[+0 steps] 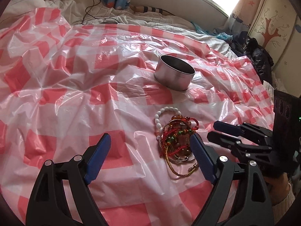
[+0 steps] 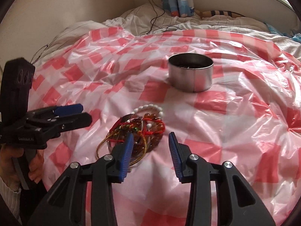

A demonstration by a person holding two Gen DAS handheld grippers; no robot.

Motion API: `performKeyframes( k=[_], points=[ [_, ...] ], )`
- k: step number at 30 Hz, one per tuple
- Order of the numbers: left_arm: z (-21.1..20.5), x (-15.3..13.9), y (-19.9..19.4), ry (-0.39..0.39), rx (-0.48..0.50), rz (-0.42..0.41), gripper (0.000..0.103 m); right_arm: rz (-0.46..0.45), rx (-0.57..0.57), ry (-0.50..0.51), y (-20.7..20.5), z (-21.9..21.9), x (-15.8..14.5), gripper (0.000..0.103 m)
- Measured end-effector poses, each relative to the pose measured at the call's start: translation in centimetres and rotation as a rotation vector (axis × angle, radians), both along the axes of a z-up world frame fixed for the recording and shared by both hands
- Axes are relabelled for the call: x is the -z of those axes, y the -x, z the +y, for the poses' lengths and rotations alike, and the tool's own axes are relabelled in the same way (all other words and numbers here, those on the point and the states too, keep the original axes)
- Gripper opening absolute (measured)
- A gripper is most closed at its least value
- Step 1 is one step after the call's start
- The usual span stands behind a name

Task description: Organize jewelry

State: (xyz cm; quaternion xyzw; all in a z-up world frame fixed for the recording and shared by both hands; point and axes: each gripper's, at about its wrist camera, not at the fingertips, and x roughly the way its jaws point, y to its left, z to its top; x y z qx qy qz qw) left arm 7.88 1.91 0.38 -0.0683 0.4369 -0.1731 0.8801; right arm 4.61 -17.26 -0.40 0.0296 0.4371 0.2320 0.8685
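Rumpled white bedding covers the bed [image 2: 131,17], and a pink-and-white checked plastic sheet [image 1: 75,98] lies spread over its middle. Near the sheet's centre stands an open metal tin [image 1: 174,74]. Just nearer, apart from the tin, lies a tangled heap of jewelry [image 1: 174,137]: white bead bracelet, amber beads, red and gold cords. The left gripper [image 1: 150,148] hangs with jaws wide, empty. The right gripper [image 2: 150,145] has jaws partly apart, holding nothing.
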Motion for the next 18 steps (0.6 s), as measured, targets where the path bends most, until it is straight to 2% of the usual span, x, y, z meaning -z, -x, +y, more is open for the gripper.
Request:
performKeyframes(
  k=[2, 7, 10, 14, 18],
  points=[
    [0.1, 0.1, -0.2, -0.007, -0.012, 0.0, 0.082, 0.021, -0.002, 0.004, -0.1, 0.7, 0.9, 0.035],
    [0.7, 0.2, -1.0, 0.018, -0.042, 0.014, 0.082, 0.052, -0.011, -0.014, -0.2, 0.7, 1.9, 0.02],
    [0.9, 0.3, -1.2, 0.025, -0.061, 0.016, 0.082, 0.045, -0.006, -0.006, -0.2, 0.5, 1.8, 0.005],
    [1.4, 0.4, -1.4, 0.054, -0.07, 0.032, 0.082, 0.014, 0.011, -0.042, 0.0, -0.2, 0.8, 0.004],
    [1.0, 0.6, -1.4, 0.039, -0.059, 0.036, 0.082, -0.019, 0.049, -0.091, -0.2, -1.5, -0.2, 0.004]
  ],
)
